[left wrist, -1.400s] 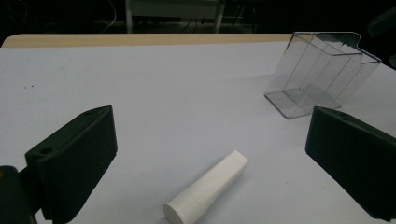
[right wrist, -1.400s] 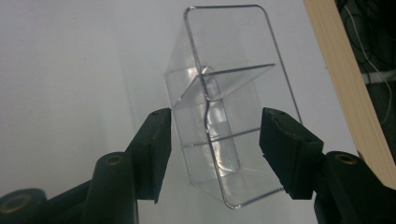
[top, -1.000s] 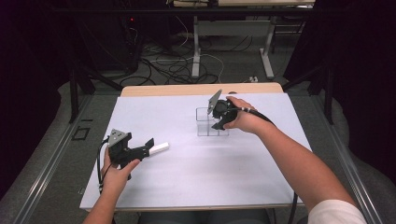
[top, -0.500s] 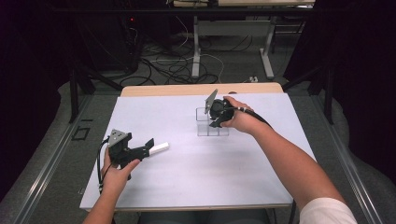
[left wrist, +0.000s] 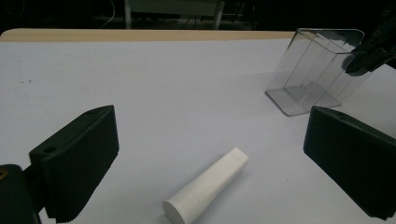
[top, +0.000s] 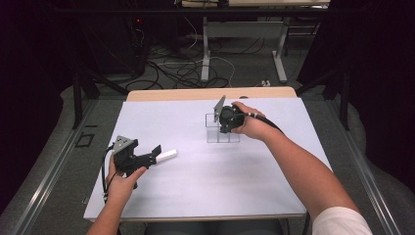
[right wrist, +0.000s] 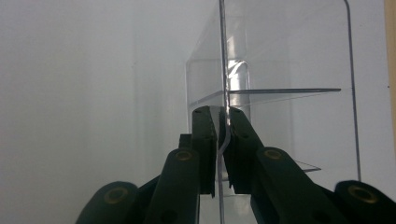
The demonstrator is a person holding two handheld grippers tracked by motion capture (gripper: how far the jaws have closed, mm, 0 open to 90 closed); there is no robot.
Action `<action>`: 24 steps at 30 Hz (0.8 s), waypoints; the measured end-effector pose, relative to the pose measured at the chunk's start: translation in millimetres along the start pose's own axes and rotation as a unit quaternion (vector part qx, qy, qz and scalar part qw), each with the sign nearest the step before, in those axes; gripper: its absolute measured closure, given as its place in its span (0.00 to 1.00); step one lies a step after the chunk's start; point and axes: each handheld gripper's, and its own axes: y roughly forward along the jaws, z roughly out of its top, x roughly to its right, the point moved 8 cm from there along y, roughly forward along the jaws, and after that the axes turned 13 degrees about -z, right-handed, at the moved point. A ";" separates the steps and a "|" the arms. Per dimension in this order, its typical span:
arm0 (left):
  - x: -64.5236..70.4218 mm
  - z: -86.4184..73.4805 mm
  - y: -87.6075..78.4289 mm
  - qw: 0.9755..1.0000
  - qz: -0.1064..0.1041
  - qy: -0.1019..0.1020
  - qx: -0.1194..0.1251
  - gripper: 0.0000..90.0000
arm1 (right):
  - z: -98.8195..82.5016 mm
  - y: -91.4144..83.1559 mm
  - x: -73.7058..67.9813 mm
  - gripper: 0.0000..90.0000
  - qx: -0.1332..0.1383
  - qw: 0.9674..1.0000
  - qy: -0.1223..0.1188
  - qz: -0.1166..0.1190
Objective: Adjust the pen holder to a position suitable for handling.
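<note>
White tabletop (top: pixel 205 186): right gripper (right wrist: pixel 217 122) has just been closing and now pinches the clear organizer (top: pixel 222 131) wall near the far edge; left gripper (top: pixel 155 154), jaws spread, straddles the white tube (left wrist: pixel 207 186), not yet picked up.

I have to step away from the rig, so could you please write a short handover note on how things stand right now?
Right gripper: jaws have just been closing and now pinch a wall of the clear divided box at the table's far middle.
Left gripper: open, low over the table, jaws either side of the white tube, not gripping it.
Done: box gripped by its wall.
Left: tube lies loose on the table, not yet picked up; probably it goes into the box.
</note>
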 end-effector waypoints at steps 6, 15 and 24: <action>-0.1 0.1 -0.1 1.000 0.001 0.000 0.000 0.04 | 0.5 -1.3 -2.8 0.96 0.000 1.000 -0.005 0.010; -0.5 0.0 -0.2 1.000 0.001 0.001 0.000 0.04 | -0.7 -5.1 -7.9 0.98 -0.005 1.000 0.001 0.025; -0.5 -0.2 -1.1 1.000 0.002 -0.001 -0.001 0.04 | 8.4 -16.2 -18.7 0.99 0.005 1.000 -0.002 0.030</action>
